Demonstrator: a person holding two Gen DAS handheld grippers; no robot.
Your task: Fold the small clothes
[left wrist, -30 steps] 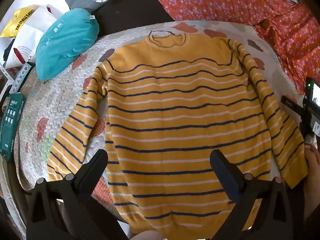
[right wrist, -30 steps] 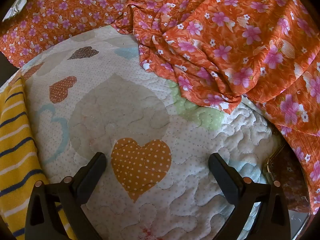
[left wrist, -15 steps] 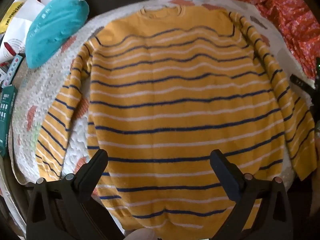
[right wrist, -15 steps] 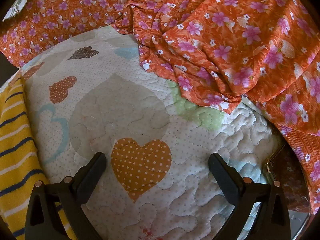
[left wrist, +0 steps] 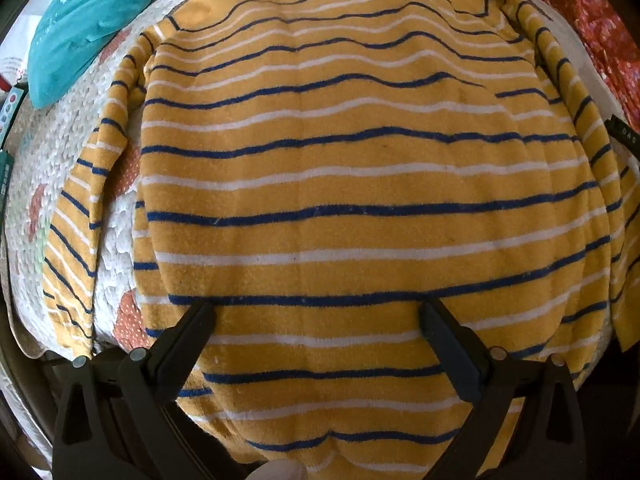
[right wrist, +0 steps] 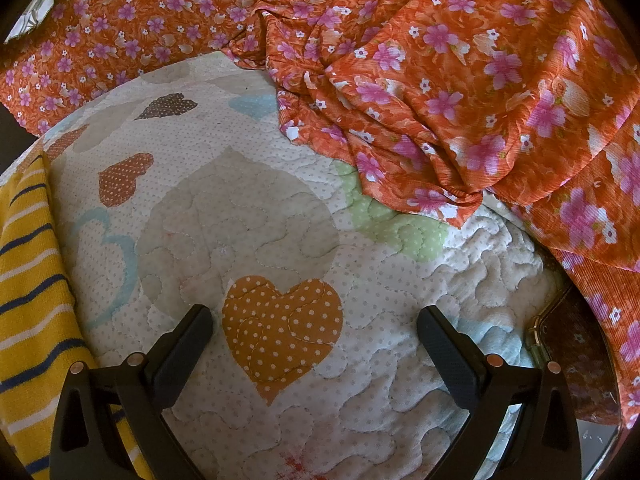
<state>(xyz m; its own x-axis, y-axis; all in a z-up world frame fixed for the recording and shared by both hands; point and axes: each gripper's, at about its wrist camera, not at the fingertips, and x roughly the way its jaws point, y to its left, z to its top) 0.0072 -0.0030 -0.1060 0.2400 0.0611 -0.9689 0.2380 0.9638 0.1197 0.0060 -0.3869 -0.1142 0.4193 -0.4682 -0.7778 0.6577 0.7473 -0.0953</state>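
A yellow sweater with blue and white stripes lies flat on a white quilted mat, collar at the far side, both sleeves down along its sides. My left gripper is open and hovers close over the sweater's lower body, near the hem. My right gripper is open and empty over the bare quilt, above an orange dotted heart patch. One sleeve of the sweater shows at the left edge of the right wrist view.
A teal pouch lies at the mat's far left. Orange floral cloth is bunched over the far and right side of the quilt, and it also shows in the left wrist view. A dark clear-edged object sits at the quilt's right edge.
My left gripper has moved forward and down toward the sweater, which now fills the view. The right gripper has not moved.
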